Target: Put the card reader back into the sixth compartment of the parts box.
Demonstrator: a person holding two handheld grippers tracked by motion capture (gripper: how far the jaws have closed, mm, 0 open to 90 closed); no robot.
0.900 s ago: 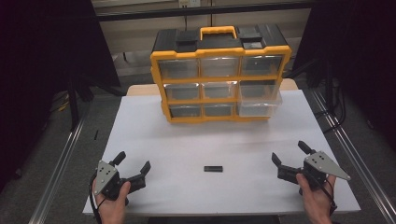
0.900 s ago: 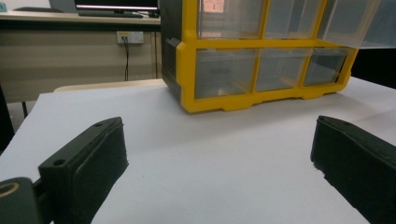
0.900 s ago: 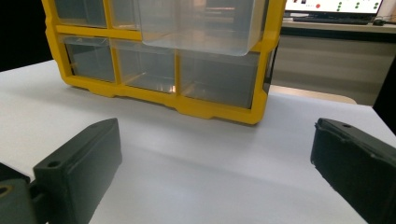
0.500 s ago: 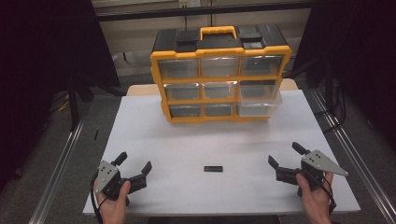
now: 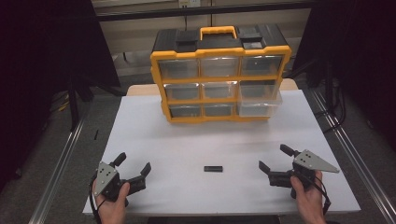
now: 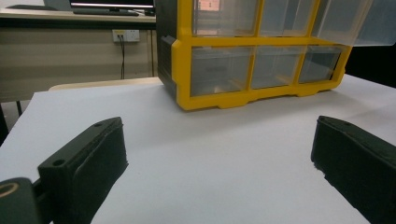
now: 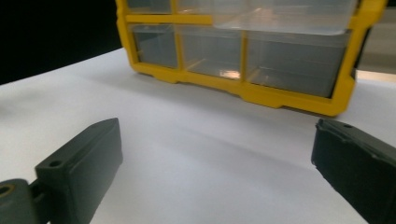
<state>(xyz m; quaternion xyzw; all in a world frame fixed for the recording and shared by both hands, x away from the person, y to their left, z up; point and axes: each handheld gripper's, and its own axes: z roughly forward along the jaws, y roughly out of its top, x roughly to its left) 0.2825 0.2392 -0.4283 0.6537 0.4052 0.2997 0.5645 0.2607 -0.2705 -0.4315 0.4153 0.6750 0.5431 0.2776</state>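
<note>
A yellow and black drawer cabinet [image 5: 219,74] with clear drawers stands at the back middle of the white table [image 5: 154,135]. One clear drawer [image 5: 259,97] at its right side sticks out. A small black flat piece [image 5: 213,168] lies on the table near the front, between my two grippers. My left gripper [image 5: 134,162] is at the front left, open and empty, about a hand's width left of the piece. My right gripper [image 5: 273,157] is at the front right, open and empty. The left gripper view has the open jaws [image 6: 219,158] facing the cabinet [image 6: 261,70]. In the right gripper view my right gripper [image 7: 217,158] faces the cabinet [image 7: 243,51] too.
A wooden table edge [image 5: 140,89] shows behind the white top. Metal rails [image 5: 60,163] run along the floor on both sides. Dark curtains flank the scene. A wall socket [image 6: 123,35] with plugged cables sits behind the table.
My right gripper has shifted a little to the left, toward the black piece. The left gripper has stayed in place. Both remain open.
</note>
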